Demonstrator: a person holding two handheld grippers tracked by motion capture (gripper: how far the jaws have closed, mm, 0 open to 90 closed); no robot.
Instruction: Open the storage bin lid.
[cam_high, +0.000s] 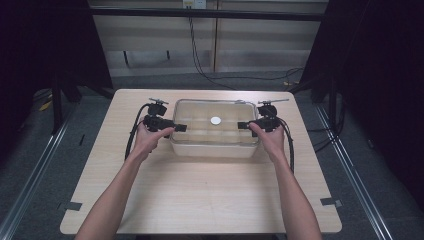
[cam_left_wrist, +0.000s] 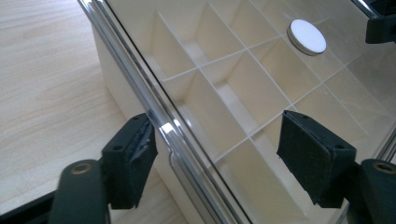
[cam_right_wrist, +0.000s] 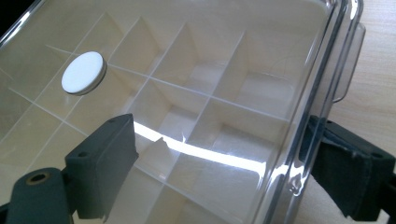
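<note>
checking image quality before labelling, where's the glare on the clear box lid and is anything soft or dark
Right gripper view: a bright glare streak crosses the clear lid between the jaws, whose near parts look soft. Left gripper view: highlights run along the lid's edge; the white disc stays sharp. High view: the table is evenly lit, its surroundings dark.

The high view looked forward and down from above the table's (cam_high: 200, 200) six o'clock side. Both gripper views sat close over opposite ends of the clear box (cam_high: 215, 145), sharing its white disc (cam_left_wrist: 306, 36).
</note>
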